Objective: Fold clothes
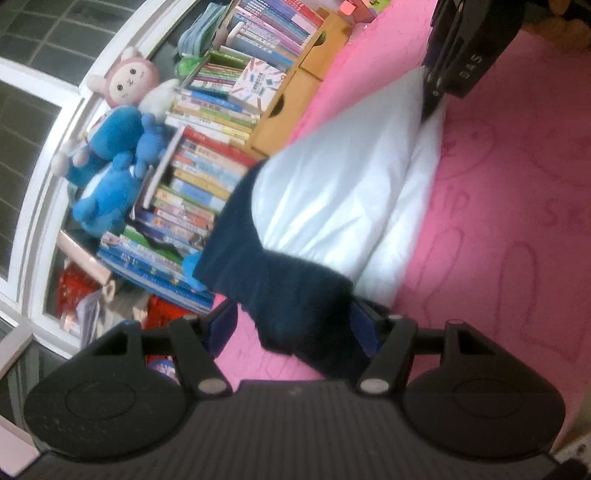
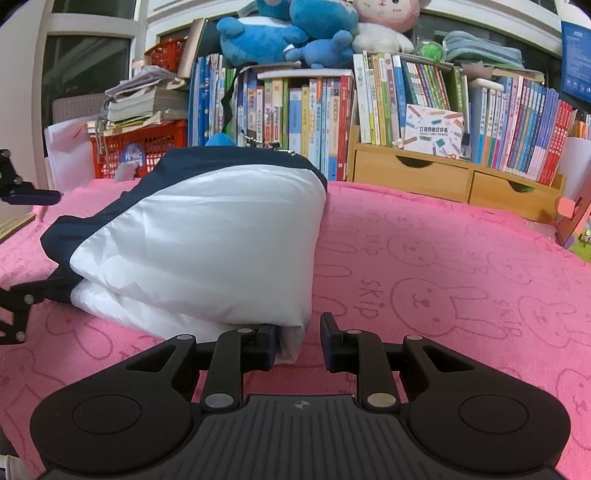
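2 grippers work on 1 garment [image 2: 207, 236]. The left gripper [image 1: 291, 332] has its jaws wide apart, and the dark blue end of the garment lies between them. That end touches the right finger, but the left finger stands clear of it with pink showing in the gap, so the jaws are not squeezing the cloth. The right gripper [image 2: 299, 341] has its jaws apart too. A white corner of the garment sits in the gap, touching the left finger, and the right finger is clear of it.

The garment is white with a dark blue band along 1 side. It is folded over on itself, with a puffy top layer on a flatter bottom layer. It lies on a pink towel [image 2: 443, 280] with bunnies and the word SKIP on it. From the left wrist view, the right gripper is at the far white end of the garment.

Behind the towel stands a row of books [image 2: 310, 110]. Some books sit on a wooden box [image 2: 454, 177] with 2 drawers. Blue and pink soft toys [image 2: 295, 29] lie on top of the books. To the left is a red basket [image 2: 147, 144] with papers stacked on it.
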### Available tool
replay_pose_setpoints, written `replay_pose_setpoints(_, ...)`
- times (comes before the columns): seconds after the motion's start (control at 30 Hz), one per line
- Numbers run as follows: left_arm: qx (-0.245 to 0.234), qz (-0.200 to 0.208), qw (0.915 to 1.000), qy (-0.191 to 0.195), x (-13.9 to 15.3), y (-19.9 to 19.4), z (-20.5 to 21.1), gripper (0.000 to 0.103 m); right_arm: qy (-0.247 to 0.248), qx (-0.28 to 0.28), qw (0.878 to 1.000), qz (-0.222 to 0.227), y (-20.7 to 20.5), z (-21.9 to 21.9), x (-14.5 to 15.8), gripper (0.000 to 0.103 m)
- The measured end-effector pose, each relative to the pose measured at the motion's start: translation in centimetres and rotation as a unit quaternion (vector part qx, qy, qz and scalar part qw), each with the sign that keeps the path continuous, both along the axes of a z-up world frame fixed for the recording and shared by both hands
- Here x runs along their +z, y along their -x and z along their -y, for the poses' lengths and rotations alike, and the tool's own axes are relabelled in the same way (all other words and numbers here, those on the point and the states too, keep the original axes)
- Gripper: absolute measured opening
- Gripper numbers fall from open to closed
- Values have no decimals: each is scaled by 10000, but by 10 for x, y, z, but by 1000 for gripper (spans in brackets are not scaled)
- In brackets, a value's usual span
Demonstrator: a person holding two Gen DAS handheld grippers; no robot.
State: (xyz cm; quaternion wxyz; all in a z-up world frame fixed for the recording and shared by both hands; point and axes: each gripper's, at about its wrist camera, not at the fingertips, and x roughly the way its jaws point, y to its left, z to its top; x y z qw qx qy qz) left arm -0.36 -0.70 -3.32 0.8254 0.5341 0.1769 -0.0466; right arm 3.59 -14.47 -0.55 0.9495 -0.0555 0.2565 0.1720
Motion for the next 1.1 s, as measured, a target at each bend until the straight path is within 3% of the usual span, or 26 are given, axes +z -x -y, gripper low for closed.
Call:
replay_pose_setpoints(0.07, -61, 47, 10000, -63, -5, -6, 3, 66, 14, -3, 10000, 8, 0, 0, 0, 24)
replay_pose_setpoints(0.1, -110, 105, 9998, -140, -9, -11, 5, 61, 22, -4, 10000, 13, 0, 0, -1, 24)
replay_pose_setpoints(0.13, -162, 165, 9995, -223, -13, -16, 8, 41, 25, -6, 10000, 18, 1, 0, -1, 24)
replay_pose_setpoints(0.2, -92, 307, 9995, -40, 1, -16, 9, 8, 32, -10, 10000, 28, 1, 0, -1, 24)
replay_pose_setpoints(0.37, 117, 692, 9949, 719, 43, -1, 5, 7, 104, 21, 9998, 173, 8, -1, -1, 33)
replay_pose_setpoints(0.57, 472, 4, 9962, 731, 0, 3, -6, 6, 151, 124, 9997, 117, 8, -4, -2, 33)
replay_pose_setpoints(0.73, 462, -4, 9945, 940, 17, 1, -8, 6, 139, 111, 9998, 1, 5, -3, -3, 33)
replay_pose_setpoints(0.93, 521, -460, 9905, 1183, -1, 6, -13, 6, 211, 95, 9997, 10, 4, -7, -2, 35)
replay_pose_setpoints(1.1, 662, -596, 9806, 1749, 14, 2, -19, 6, 251, 118, 9994, -226, -16, -22, 5, 45)
